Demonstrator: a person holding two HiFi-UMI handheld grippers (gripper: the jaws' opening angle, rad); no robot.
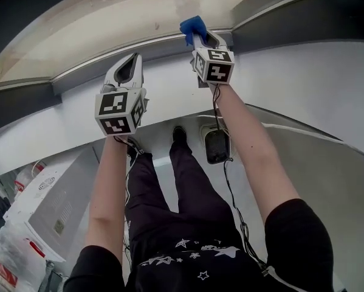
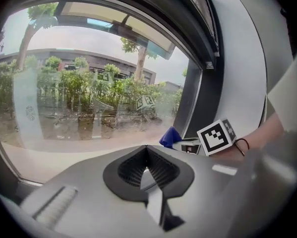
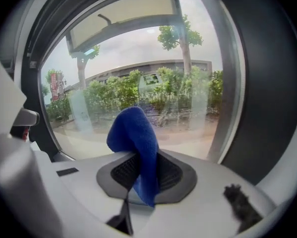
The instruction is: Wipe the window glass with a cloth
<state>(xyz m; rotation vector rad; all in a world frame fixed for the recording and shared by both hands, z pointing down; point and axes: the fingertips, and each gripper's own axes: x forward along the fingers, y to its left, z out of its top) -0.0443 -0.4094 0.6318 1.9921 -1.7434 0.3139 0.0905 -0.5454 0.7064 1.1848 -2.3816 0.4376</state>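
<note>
Forearms (image 1: 106, 187) reach up toward window glass (image 1: 109, 23). Left gripper (image 1: 133, 58) just below glass's lower edge, fingers clenched on nothing, likely kept clear of wiping. Right of it, right gripper (image 1: 207, 40), fingers grasping blue cloth (image 1: 192, 28), raised to glass's lower edge, probably to start wiping; contact unclear. Cloth's long axis runs along fingers: bunched end points at glass, tail trails back between them.

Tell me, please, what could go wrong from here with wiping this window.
1. The right gripper pinches only a narrow fold of the blue fuzzy cloth; rubbing may pull it free.
2. Only a small tuft sticks out past the fingers, so hard plastic may scrape the window glass.
</note>
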